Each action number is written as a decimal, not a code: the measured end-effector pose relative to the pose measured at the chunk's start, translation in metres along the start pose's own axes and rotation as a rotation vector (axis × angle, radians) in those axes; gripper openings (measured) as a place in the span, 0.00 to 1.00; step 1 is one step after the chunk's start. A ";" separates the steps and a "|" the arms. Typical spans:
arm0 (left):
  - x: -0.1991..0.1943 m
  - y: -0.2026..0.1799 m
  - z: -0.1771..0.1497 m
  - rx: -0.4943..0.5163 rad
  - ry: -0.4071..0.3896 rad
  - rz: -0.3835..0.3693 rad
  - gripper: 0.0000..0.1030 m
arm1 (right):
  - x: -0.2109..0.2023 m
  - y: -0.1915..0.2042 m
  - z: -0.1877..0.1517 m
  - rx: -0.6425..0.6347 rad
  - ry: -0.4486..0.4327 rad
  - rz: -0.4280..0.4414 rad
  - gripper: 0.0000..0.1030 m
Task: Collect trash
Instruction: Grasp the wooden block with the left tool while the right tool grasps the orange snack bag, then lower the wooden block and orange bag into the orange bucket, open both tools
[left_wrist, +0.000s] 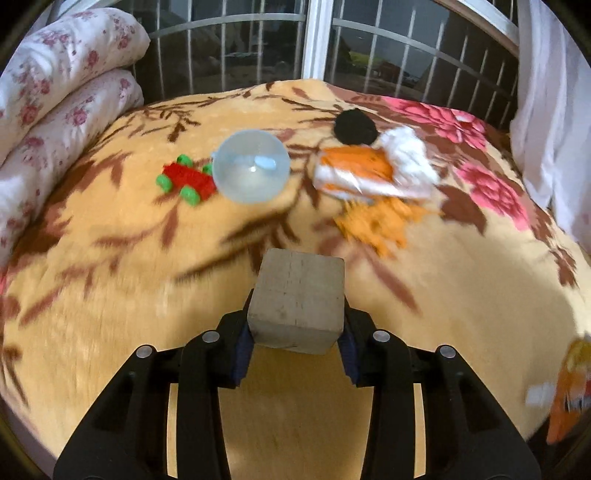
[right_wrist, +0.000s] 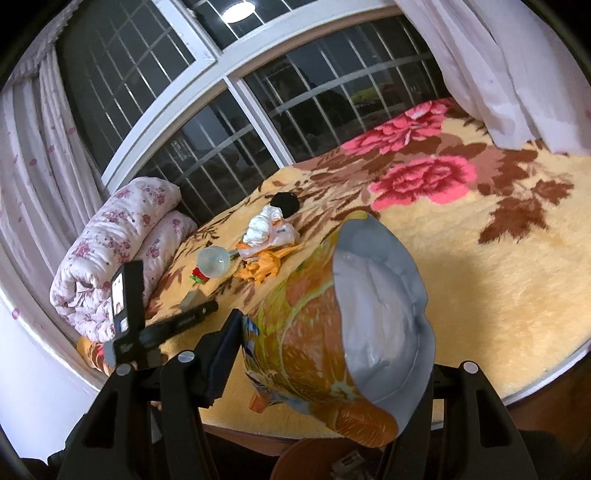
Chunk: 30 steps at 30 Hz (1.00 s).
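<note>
In the left wrist view my left gripper (left_wrist: 295, 347) is shut on a pale wooden block (left_wrist: 297, 302), its pads pressing on both sides just above the yellow blanket (left_wrist: 110, 295). Farther on lie a crumpled white tissue (left_wrist: 406, 158) on an orange-and-white wrapper (left_wrist: 354, 166), and a black round thing (left_wrist: 354, 127). My right gripper (right_wrist: 321, 369) is shut on an orange-printed foil bag (right_wrist: 306, 332). The bag's silver mouth (right_wrist: 380, 288) gapes upward and hides the right finger. The right wrist view also shows the left gripper (right_wrist: 184, 317) with the block (right_wrist: 190, 298).
A clear plastic ball (left_wrist: 251, 166), a red-and-green toy car (left_wrist: 186, 179) and an orange toy dinosaur (left_wrist: 376, 221) lie on the bed. A rolled floral quilt (left_wrist: 55, 110) bounds the left side. A barred window (left_wrist: 317, 40) runs behind and a white curtain (left_wrist: 554, 129) hangs at the right.
</note>
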<state>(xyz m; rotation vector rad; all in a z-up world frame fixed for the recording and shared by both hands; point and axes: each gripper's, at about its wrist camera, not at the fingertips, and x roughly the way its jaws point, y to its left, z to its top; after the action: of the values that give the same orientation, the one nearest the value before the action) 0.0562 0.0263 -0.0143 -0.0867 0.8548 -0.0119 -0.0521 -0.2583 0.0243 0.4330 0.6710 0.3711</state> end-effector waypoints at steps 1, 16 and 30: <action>-0.007 -0.002 -0.005 0.000 -0.001 0.001 0.37 | -0.004 0.001 0.000 -0.005 -0.005 0.006 0.57; -0.102 -0.040 -0.102 0.141 -0.026 -0.053 0.37 | -0.065 0.028 -0.060 -0.273 0.181 0.130 0.57; -0.036 -0.051 -0.205 0.265 0.272 -0.116 0.37 | 0.009 0.009 -0.150 -0.414 0.498 0.033 0.57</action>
<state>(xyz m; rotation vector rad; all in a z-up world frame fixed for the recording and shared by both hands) -0.1203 -0.0374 -0.1167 0.1173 1.1112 -0.2497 -0.1466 -0.2069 -0.0815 -0.0510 1.0431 0.6438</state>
